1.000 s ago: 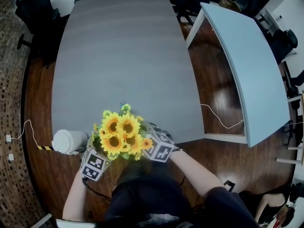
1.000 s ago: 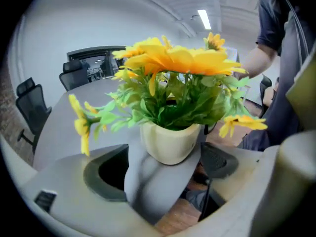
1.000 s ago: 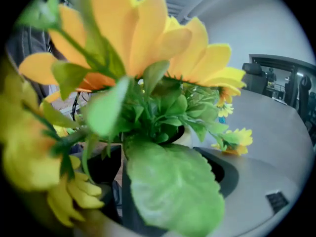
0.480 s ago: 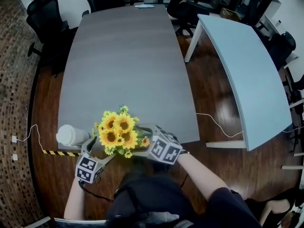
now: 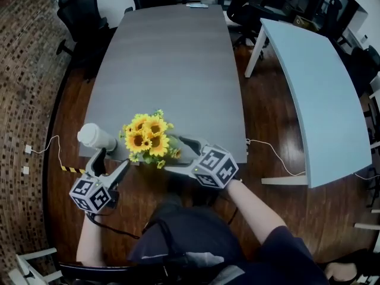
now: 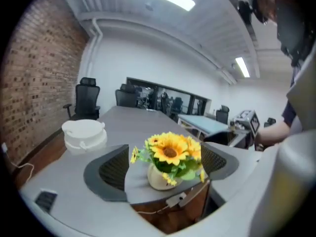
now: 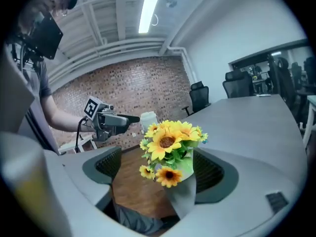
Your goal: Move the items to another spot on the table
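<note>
Head view: the sunflower pot (image 5: 147, 136) now sits at the near edge of the surface (image 5: 166, 58), beside a white lidded cup (image 5: 95, 136); the left hand-held gripper (image 5: 110, 162) has drawn back, jaws wide and empty; the right hand-held gripper (image 5: 180, 155), jaws also apart, hangs by the blooms; released, by the look of it.

Grey hand-held grippers (image 5: 111, 162) bear black-and-white marker cubes (image 5: 92, 193); shirt (image 5: 196, 242) dark, short-sleeved.
</note>
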Action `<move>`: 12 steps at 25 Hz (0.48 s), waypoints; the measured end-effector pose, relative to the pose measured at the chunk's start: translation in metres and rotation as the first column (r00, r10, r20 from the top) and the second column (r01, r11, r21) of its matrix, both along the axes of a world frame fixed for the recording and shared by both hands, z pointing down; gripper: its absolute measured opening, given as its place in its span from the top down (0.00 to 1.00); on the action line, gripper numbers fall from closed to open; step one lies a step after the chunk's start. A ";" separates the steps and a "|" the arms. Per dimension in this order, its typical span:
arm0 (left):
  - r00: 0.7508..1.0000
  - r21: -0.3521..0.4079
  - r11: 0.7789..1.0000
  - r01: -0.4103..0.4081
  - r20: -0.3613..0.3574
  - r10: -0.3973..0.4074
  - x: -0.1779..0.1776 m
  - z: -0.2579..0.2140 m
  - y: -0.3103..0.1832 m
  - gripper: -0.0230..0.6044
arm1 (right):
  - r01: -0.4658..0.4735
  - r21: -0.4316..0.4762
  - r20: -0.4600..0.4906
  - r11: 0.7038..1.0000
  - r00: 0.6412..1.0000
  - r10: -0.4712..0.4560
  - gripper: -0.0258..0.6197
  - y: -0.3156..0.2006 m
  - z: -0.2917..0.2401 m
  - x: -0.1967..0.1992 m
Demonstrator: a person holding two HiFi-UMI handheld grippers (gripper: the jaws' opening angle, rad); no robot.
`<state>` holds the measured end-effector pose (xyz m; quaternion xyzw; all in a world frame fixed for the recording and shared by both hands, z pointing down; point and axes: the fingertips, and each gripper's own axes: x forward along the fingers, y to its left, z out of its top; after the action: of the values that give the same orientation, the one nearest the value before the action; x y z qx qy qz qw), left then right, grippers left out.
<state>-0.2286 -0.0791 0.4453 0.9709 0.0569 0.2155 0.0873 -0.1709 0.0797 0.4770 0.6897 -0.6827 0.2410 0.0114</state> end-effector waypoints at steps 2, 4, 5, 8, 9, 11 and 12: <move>0.995 -0.037 0.998 0.055 -0.087 -0.058 0.004 -0.032 0.002 0.24 | -0.017 0.052 0.034 0.999 0.999 0.015 0.24 0.005 -0.015 -0.004; 0.985 -0.051 0.997 0.061 -0.157 -0.069 0.012 -0.061 0.009 0.31 | -0.027 0.105 0.071 0.994 0.997 0.020 0.25 0.007 -0.032 -0.008; 0.981 -0.060 0.997 0.054 -0.184 -0.064 0.015 -0.072 0.015 0.34 | -0.039 0.133 0.095 0.990 0.995 0.026 0.25 0.009 -0.042 -0.009; 0.970 -0.114 0.993 0.017 -0.240 -0.044 0.023 -0.091 0.034 0.52 | -0.108 0.213 0.175 0.971 0.982 0.071 0.30 0.018 -0.069 -0.009; 0.966 -0.143 0.990 0.003 -0.254 -0.040 0.026 -0.092 0.039 0.57 | -0.134 0.226 0.189 0.965 0.978 0.092 0.30 0.021 -0.073 -0.006; 0.965 -0.194 0.981 -0.024 -0.261 -0.028 0.030 -0.086 0.046 0.62 | -0.168 0.230 0.194 0.959 0.973 0.124 0.30 0.027 -0.077 -0.005; 0.967 -0.206 0.978 -0.036 -0.253 -0.018 0.030 -0.081 0.049 0.66 | -0.175 0.229 0.193 0.958 0.972 0.132 0.30 0.029 -0.079 -0.007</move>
<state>-0.1983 -0.0298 0.3641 0.9757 0.0942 0.0830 0.1798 -0.1780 0.1083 0.3980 0.7130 -0.6496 0.2152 -0.1526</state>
